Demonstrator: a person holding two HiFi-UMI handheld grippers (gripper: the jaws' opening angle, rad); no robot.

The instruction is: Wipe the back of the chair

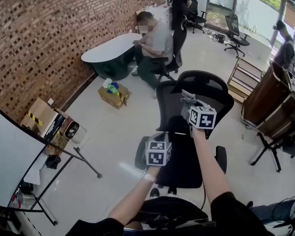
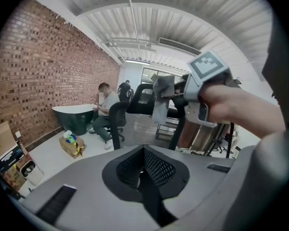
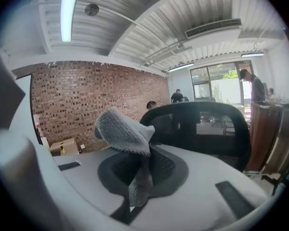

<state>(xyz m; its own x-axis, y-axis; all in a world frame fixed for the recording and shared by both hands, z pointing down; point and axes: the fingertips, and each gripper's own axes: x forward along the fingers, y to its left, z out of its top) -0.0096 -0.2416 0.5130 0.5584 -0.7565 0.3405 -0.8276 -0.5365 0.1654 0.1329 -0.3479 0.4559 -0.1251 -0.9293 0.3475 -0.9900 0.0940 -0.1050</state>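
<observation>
A black office chair with a mesh back [image 1: 194,95] stands in front of me in the head view. My right gripper [image 1: 188,101] is held up at the top of that back, shut on a grey knitted cloth [image 1: 188,98]. In the right gripper view the cloth [image 3: 126,131] bunches up and hangs out of the jaws, with the chair's curved top rail [image 3: 202,112] just beyond. My left gripper [image 1: 159,140] hovers lower and to the left, over the seat. In the left gripper view its jaws [image 2: 145,153] meet with nothing between them, and the cloth [image 2: 162,97] shows above.
A person sits at a white oval table [image 1: 110,48] by the brick wall [image 1: 49,33]. On the floor lies a cardboard box [image 1: 113,96]. A whiteboard on a stand [image 1: 10,156] is at left, wooden shelving [image 1: 243,77] at right. Another person [image 1: 179,1] stands far back.
</observation>
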